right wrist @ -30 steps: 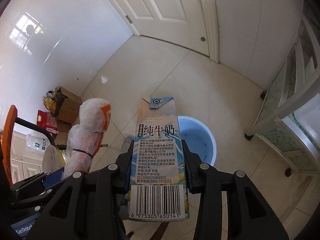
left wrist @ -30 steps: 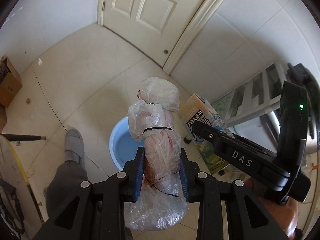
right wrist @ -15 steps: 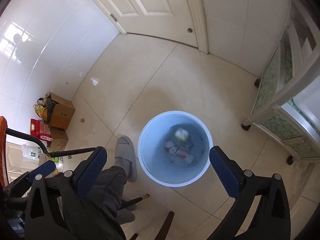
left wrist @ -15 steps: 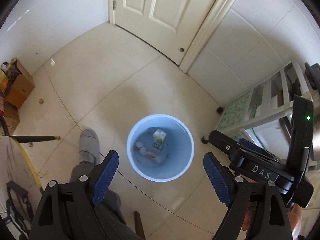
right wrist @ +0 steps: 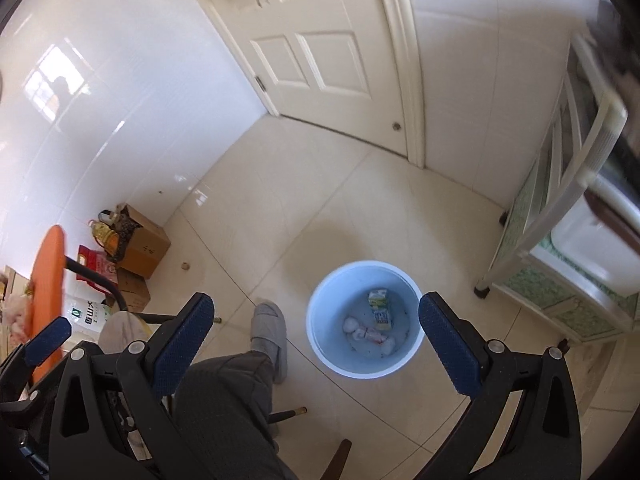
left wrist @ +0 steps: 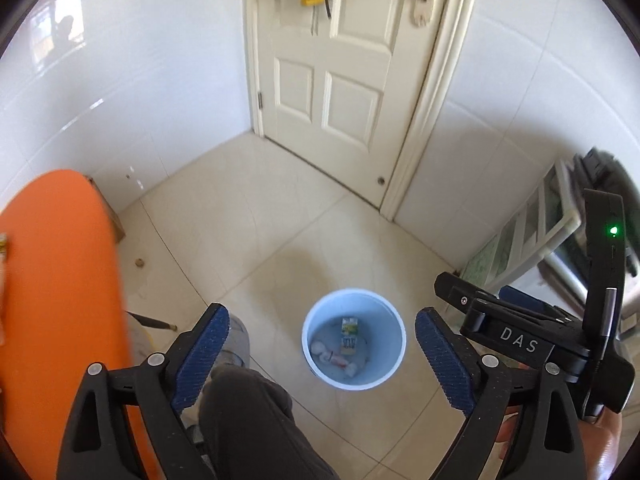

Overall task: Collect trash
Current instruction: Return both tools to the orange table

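Tiled floor, blue bin now holding carton and bag; both fingers wide, empty.

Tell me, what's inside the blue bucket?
Inside the blue bucket lie a milk carton and a crumpled plastic-wrapped bundle, both on the bottom. Anything underneath them is covered, so I cannot tell.

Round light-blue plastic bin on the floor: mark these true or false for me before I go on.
1. The round light-blue plastic bin holds a milk carton. True.
2. The left gripper grips a plastic-wrapped bundle. False: its jaws have just opened, empty; the bundle lies in the bin.
3. The right gripper is open. True.
4. The bin is tipped over. False: it stands upright.
5. The cream panelled door stands open. False: shut.
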The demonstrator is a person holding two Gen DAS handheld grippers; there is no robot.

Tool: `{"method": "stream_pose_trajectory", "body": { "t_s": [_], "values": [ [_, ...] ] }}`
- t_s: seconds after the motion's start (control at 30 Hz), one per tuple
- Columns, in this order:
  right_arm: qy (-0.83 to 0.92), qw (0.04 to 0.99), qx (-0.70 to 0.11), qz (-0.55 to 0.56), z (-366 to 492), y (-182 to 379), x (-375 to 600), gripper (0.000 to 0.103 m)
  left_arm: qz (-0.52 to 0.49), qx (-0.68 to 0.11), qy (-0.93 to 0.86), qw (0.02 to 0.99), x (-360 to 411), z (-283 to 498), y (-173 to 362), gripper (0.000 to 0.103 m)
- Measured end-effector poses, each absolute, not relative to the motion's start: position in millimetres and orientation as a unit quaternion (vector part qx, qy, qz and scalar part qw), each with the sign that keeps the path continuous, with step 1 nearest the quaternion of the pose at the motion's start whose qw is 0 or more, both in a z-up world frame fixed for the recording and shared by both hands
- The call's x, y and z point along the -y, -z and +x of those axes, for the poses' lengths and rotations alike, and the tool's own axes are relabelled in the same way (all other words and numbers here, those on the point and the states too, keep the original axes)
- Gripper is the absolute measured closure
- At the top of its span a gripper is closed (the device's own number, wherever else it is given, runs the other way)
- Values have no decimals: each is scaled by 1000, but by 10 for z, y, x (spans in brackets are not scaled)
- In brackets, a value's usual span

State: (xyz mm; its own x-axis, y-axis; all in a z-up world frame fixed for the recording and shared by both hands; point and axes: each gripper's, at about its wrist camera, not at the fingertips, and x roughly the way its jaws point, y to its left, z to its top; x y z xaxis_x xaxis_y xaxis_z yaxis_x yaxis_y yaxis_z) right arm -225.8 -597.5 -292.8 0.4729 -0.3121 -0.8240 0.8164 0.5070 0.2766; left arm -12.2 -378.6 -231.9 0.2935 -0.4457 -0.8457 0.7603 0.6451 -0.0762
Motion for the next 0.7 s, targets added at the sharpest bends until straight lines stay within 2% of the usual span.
{"method": "stream_pose_trajectory", "body": {
  "t_s": [0.33, 0.7],
  "values": [
    [307, 863, -309, 258, -1797, 1789, 5021, 0, 106, -353, 337, 867, 2375, -238, 1339, 1],
    [199, 930, -267, 159, -1030, 971, 3752, 0, 43, -297, 238, 924, 781, -571, 828, 1]
  ]
}}
